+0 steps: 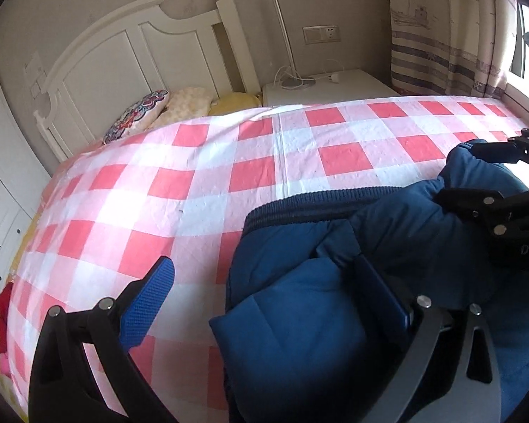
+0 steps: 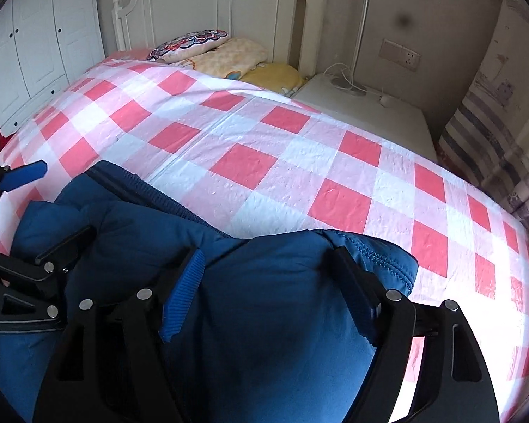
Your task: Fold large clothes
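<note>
Blue padded jacket (image 2: 130, 222) bunched at lower frame on the checked bed (image 2: 299, 162), long axis left-right; right gripper (image 2: 275, 292) fingers apart straddling its right fold, left gripper (image 1: 264, 299) fingers apart, only one touching, so right's better placed.

Navy jacket (image 2: 271, 303) — red-pink-white checked bedsheet (image 2: 264, 162).

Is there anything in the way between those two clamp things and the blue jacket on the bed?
Nothing visible. The left tool and right tool sit right at the blue jacket, fingers spread wide around its folds. Only the checked bedsheet surrounds it.
</note>
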`<state>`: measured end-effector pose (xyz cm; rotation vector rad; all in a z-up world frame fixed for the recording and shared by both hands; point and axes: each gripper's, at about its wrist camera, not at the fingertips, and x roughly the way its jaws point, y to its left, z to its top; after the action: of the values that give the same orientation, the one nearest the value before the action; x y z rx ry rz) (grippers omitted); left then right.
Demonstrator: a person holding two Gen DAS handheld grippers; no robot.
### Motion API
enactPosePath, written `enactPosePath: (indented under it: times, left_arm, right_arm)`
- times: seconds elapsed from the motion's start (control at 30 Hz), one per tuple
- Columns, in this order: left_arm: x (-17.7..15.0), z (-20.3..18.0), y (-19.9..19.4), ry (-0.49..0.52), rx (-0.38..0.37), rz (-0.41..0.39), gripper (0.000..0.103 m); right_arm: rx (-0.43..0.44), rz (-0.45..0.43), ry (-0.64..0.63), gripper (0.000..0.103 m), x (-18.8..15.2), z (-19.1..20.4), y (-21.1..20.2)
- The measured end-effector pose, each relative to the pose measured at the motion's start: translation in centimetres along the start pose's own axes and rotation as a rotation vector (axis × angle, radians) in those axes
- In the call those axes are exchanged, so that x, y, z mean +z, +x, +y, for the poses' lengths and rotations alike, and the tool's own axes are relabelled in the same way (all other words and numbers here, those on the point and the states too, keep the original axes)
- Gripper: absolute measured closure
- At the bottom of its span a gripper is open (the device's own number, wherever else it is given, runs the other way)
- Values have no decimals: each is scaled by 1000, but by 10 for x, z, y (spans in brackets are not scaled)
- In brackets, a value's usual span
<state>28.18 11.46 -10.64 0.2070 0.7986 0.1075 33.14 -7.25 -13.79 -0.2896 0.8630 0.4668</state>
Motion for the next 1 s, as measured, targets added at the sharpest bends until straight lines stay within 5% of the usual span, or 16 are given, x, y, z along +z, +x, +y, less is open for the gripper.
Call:
enactPosePath:
  times: [0.1,0.23,0.33,0.63,0.8,0.87,1.0]
  left_arm:
    - [-2,0,1,-9,-5,-4,2]
    - [-4,1,1,-18,-9,-9,2]
    - [-4,1,1,-20,-11,-10,2]
    - [-4,4,3,-43,-35,-3,2]
    - [-5,6,4,-54,-40,-4,2]
    - [-5,7,5,-58,-43,-3,2]
    - [-5,7,5,-59,-42,-2,2]
  right_arm:
    - [-9,2,-17,28,8,-1,-10]
    - [-46,-121,93,31,17,-23,-36]
    - [-119,-85,91,38,16,-31,-22]
    - [-117,12,72,39,6,-28,19]
    - [-26,-67,135,39,5,-21,-29]
    - [20,-126,75,39,-2,-1,-57]
    - [16,-34,-110,33,-27,47,-55]
